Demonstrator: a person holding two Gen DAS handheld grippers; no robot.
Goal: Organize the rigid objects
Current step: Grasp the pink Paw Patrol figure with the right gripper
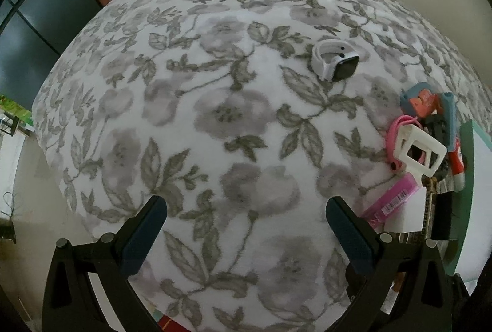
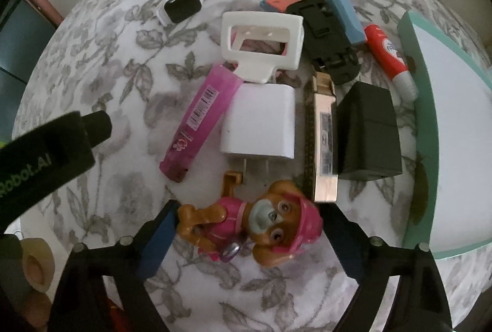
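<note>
1. While our right gripper (image 2: 249, 227) brackets the toy dog (image 2: 252, 224) on the floral cloth (image 2: 123, 61), its jaws stand apart w/ the toy between; we can't confirm the pads press yet.
2. Left gripper (image 1: 246, 227) hangs wide open over bare cloth, nothing in it.
3. Toy looks like hard, light, glossy plastic, so prob. slippery; lumpy shape.
4. We'd pinch across body and head, not the thin legs, clear of the white charger (image 2: 258, 122) just beside.

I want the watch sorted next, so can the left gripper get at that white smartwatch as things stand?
Probably yes. The left gripper has its jaws open and empty, and the white smartwatch lies alone on the floral cloth ahead, clear of the cluttered pile to its right.
</note>
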